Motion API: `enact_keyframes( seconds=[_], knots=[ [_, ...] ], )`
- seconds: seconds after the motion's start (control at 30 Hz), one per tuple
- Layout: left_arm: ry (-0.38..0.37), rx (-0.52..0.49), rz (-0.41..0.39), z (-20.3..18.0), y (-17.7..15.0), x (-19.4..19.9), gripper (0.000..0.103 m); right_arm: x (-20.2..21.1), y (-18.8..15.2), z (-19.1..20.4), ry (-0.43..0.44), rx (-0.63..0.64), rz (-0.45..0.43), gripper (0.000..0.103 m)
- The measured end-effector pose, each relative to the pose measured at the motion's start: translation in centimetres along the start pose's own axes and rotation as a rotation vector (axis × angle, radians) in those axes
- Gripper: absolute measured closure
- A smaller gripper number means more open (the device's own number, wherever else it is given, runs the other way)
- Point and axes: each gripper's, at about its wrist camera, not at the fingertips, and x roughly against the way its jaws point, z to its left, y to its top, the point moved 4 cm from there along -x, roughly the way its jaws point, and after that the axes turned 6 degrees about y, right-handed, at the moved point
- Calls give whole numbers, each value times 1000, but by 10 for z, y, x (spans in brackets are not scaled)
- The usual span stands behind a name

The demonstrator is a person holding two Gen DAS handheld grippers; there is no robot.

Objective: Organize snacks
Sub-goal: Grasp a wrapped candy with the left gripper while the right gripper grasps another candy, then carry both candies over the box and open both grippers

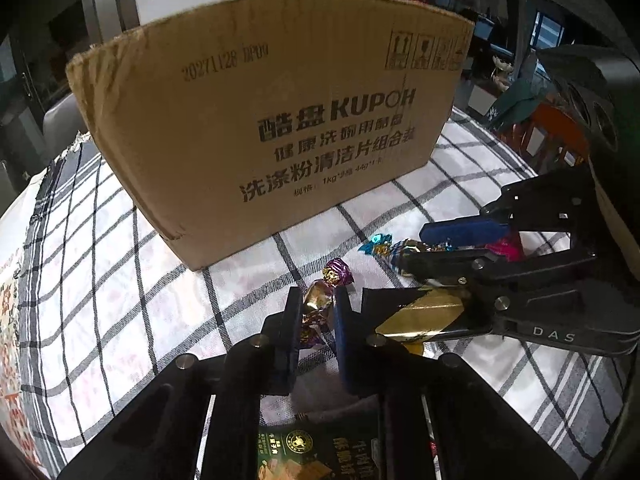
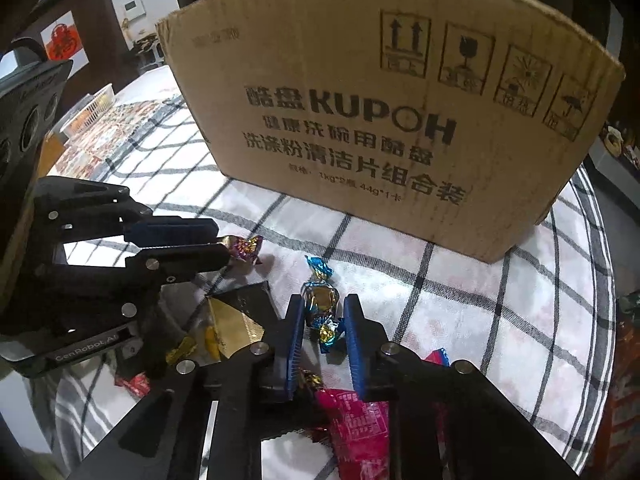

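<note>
Both grippers are clamped on a candy each: the left gripper [image 1: 318,304] pinches the purple candy [image 1: 320,300], the right gripper [image 2: 320,312] squeezes the blue candy [image 2: 320,300], both low over the checked cloth [image 1: 120,280], near side of the box [image 1: 280,120]. My take: lift straight up first so the twisted wrapper ends don't slip, clear the box's tall near wall, then drop them inside.

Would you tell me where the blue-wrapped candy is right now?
In the right wrist view, the blue-wrapped candy sits between the right gripper pads, in front of the cardboard box.
</note>
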Motion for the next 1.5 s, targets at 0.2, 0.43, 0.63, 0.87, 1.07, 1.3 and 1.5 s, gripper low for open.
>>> enact_keyframes(
  seconds=[0.2, 0.43, 0.63, 0.87, 1.07, 1.3, 1.5],
  knots=[
    [3, 18, -27, 0, 4, 18, 87, 17, 5, 6, 11, -2, -43, 84],
    [19, 7, -74, -5, 7, 42, 87, 35, 6, 13, 18, 3, -72, 89],
    [32, 28, -70, -4, 7, 54, 87, 49, 4, 15, 12, -2, -90, 89],
    [34, 46, -119, -10, 21, 85, 87, 83, 16, 26, 10, 13, -169, 89],
    [52, 42, -155, -10, 43, 109, 87, 120, 35, 31, 0, 20, -252, 89],
    [76, 35, -224, -7, 75, 138, 87, 154, 58, 32, -12, 21, -337, 89],
    [97, 47, -285, 0, 107, 156, 87, 181, 79, 26, -40, 13, -421, 89]
  ],
)
